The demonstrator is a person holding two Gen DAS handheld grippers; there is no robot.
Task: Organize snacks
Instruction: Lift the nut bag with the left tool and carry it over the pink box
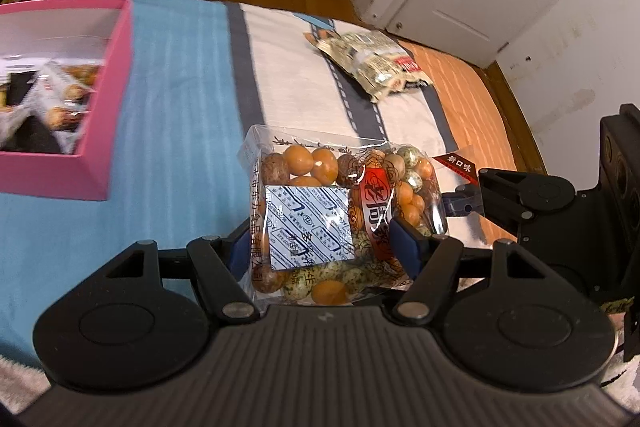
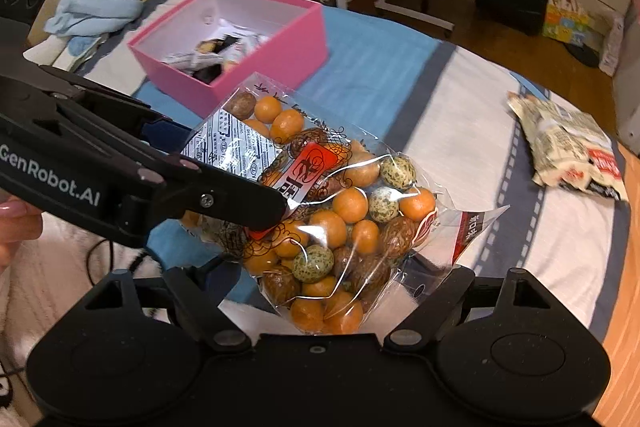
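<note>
Left gripper clamps a clear bag of coated peanuts; right gripper pinches its corner. Pink cardboard box, ten o'clock, holds snacks; a pale packet remains.

"GenRobot.AI" on left gripper

You have two grippers in view: the left gripper and the right gripper. There is one clear bag of coated nuts and one pale snack pack. One pink box sits there; the packets inside it blur together, so you cannot count them.
</note>
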